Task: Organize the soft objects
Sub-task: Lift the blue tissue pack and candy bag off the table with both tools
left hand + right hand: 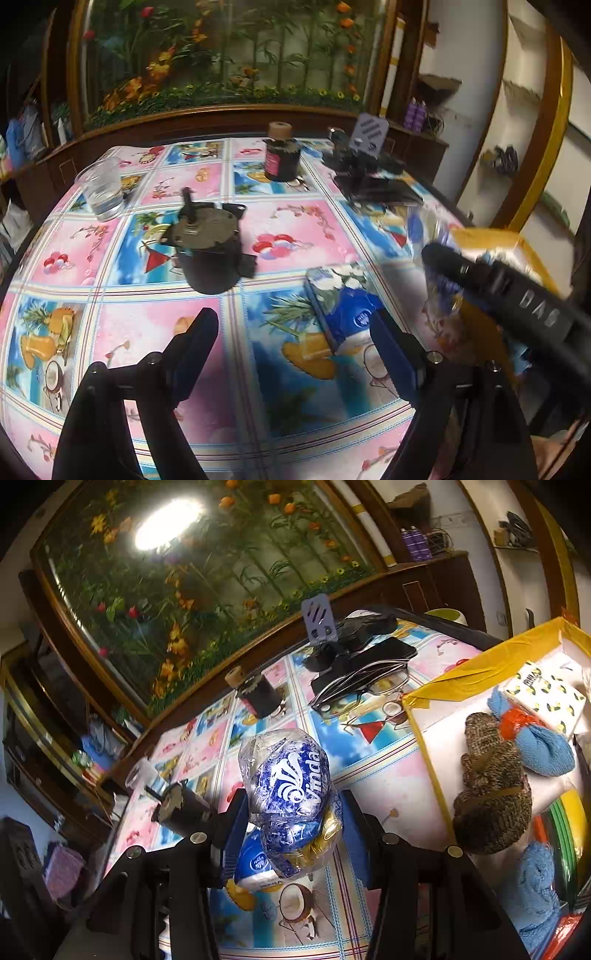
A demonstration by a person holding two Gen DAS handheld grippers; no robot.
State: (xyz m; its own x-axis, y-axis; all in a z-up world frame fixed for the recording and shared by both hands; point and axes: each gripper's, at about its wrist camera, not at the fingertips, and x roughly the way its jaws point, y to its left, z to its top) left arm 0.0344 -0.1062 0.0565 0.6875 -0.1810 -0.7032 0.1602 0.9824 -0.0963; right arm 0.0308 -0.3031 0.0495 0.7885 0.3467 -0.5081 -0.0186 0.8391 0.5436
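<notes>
Crinkled clear plastic, printed blue and white, wraps the tissue bundle (291, 794) now pinched between the 2 blue pads of the right hand-held gripper (291, 834); the bundle is held clear of the desk (369, 768), its upper half standing well above the pads, so the grip sits low on the pack; judged step: carry it to the yellow-edged box (480, 672) on the right and set it down inside

Box contents noted: a brown knitted item (487, 786), a blue cloth roll with an orange band (532, 738) and a patterned tissue pack (546, 694); free space appears along the near white floor of the box, left of the knitted item

Left hand-held gripper (291, 347) is spread and empty, hovering over the desk; a second blue tissue pack (343, 306) lies flat just beyond its right finger and is the likely next pick

Advice: keep the squeeze steady, since the film looks slippery; lift over the yellow rim rather than across it; release only once the bundle rests on the box floor; keep well apart from the spectacles (369, 690)
</notes>
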